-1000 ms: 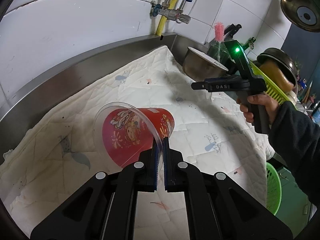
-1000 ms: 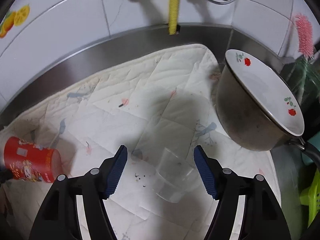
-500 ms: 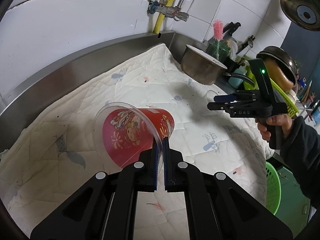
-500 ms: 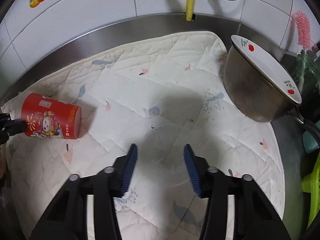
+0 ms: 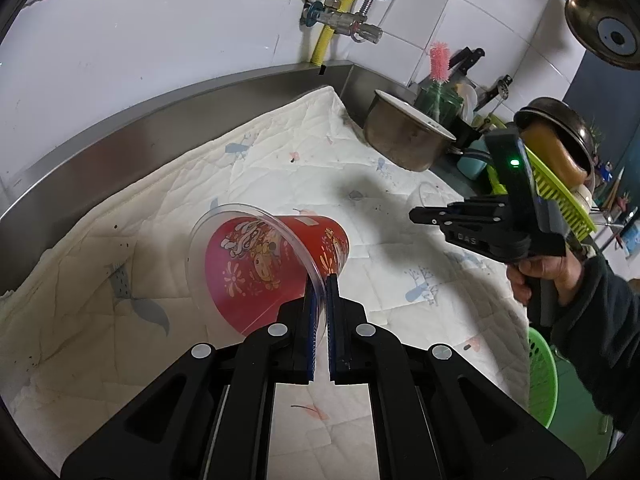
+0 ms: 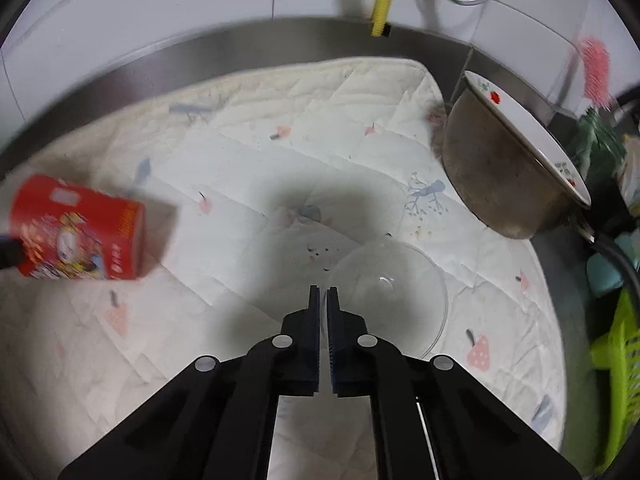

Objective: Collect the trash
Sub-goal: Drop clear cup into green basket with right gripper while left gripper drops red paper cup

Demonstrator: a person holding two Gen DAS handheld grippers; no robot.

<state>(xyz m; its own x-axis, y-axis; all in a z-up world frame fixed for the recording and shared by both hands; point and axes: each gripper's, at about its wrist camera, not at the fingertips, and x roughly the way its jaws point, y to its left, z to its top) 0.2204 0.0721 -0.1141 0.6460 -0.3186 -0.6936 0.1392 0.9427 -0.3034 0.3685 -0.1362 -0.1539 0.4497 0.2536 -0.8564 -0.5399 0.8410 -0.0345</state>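
Left view, red cup (image 5: 272, 268): lies on its side on the quilt (image 5: 120, 216), mouth towards the camera.
Left view, left gripper (image 5: 320, 292): closed on the cup's clear rim, pinching the thin edge, probably the easiest hold on a tipped cup.
Left view, right gripper (image 5: 416, 214): off to the right above the quilt, well apart from the red cup.
Right view, right gripper (image 6: 320, 296): jaws have just been closing, now nearly together on the near rim of the clear cup (image 6: 386, 292).
Right view, clear cup: on the quilt near the pot (image 6: 500, 184); the red cup (image 6: 76, 232) is far left.
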